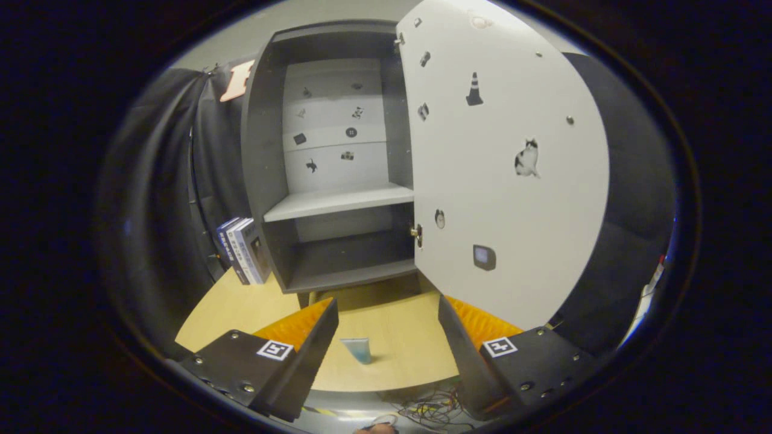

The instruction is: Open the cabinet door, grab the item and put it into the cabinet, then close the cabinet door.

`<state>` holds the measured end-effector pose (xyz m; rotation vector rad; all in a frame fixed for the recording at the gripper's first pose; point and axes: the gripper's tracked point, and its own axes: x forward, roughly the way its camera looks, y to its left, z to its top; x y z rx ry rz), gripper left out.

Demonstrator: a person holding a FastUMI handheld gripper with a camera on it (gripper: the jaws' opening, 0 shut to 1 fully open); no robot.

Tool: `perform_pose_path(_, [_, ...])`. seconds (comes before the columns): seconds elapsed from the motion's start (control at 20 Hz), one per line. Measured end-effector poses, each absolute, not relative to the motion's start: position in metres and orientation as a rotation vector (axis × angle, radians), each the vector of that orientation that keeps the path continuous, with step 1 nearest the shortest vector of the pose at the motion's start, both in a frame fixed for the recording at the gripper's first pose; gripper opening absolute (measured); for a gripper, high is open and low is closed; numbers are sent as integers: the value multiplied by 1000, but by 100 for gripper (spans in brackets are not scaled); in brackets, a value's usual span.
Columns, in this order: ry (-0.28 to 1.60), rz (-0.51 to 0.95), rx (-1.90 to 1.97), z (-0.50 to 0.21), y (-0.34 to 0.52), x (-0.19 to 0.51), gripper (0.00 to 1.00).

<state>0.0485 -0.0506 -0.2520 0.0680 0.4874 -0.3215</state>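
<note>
Cabinet door [512, 163] is swung wide open and the cabinet [338, 205] shelves are bare. The gripper [386, 319] has its jaws spread wide, gripping nothing. The little blue item [357, 349] stands on the table [398, 343] between the fingers, near the front edge, with books [244, 250] propped by the cabinet's left side.

The open door [506, 169] hides the cabinet's [265, 181] right side; the stickers [329, 129] on its back wall are too small to make out; the cabinet conceals part of the books [244, 250]
</note>
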Motion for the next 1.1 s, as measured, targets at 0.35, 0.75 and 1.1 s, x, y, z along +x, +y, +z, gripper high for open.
perform_pose_path(0.35, [650,-264,99,-337,-23,68,99])
perform_pose_path(0.75, [877,-229,69,-446,-11,88,100])
perform_pose_path(1.1, [993,-212,43,-501,-13,106,81])
